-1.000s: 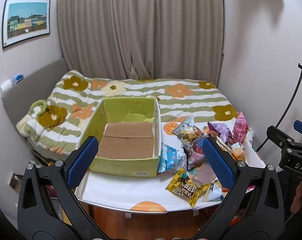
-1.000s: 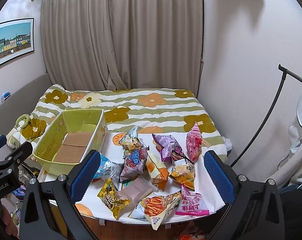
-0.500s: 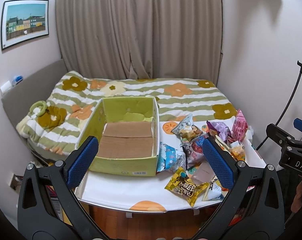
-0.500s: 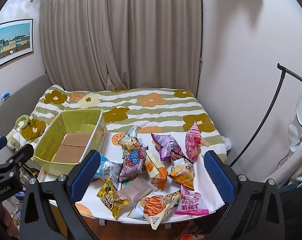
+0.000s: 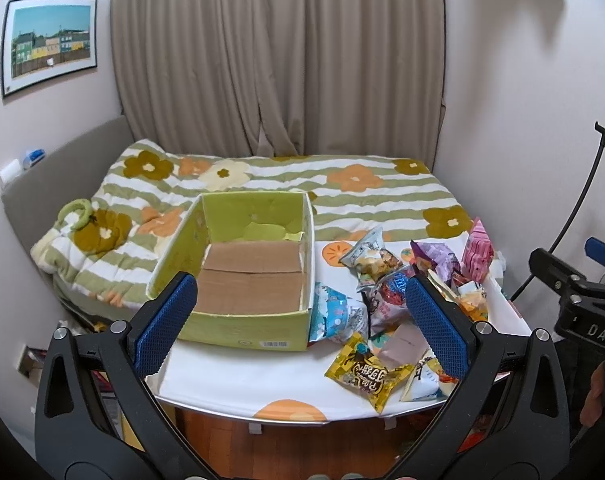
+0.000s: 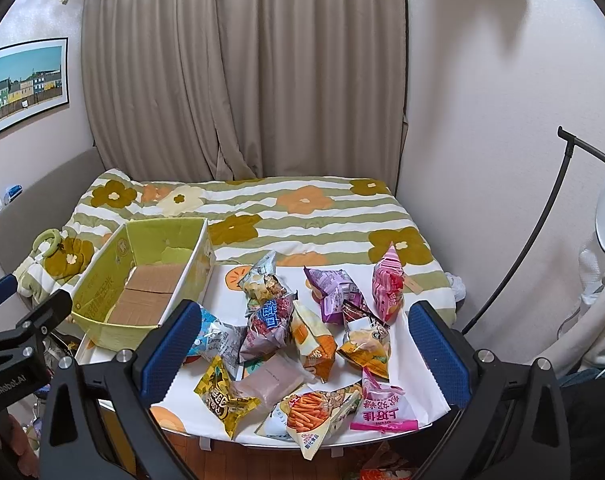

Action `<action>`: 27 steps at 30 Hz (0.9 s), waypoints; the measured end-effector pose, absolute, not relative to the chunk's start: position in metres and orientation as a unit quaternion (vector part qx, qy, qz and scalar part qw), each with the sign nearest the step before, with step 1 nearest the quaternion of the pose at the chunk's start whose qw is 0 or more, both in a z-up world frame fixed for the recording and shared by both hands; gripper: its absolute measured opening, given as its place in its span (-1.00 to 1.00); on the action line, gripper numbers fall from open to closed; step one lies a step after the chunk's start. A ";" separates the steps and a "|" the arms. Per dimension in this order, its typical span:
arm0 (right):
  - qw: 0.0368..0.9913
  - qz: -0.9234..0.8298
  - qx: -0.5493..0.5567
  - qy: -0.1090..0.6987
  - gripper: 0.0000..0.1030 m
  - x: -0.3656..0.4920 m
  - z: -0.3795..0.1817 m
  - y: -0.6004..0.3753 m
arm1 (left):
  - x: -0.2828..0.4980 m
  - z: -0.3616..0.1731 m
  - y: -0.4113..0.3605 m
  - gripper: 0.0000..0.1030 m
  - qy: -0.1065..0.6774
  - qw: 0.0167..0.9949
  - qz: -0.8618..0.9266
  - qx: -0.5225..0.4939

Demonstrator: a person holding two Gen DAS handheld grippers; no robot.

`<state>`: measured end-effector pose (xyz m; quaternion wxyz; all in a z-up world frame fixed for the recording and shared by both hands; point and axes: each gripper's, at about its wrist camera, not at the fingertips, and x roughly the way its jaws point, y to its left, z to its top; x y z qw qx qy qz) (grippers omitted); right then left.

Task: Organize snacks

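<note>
Snacks (image 6: pixel 302 340) lie heaped on the surface (image 5: pixel 238 380), none yet in the green box (image 5: pixel 242 264) at their 9 o'clock. You hold both tongs, left (image 5: pixel 300 326) and right (image 6: pixel 302 344), wide and empty above the near edge. Next you likely pick a packet; they overlap, so single one out. Only the right view shows the orange-stick packet (image 6: pixel 314 408).

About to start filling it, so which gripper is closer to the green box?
Left. The left gripper hovers open just before the green box; the right gripper hangs over the snack pile, with the box off to its left.
</note>
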<state>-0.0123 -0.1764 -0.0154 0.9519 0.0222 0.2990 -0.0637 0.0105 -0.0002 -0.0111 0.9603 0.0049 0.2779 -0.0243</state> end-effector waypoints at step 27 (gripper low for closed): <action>0.951 -0.062 0.026 0.301 1.00 -0.009 -0.018 -0.181 | 0.013 -0.011 -0.009 0.99 0.287 0.958 -0.029 0.008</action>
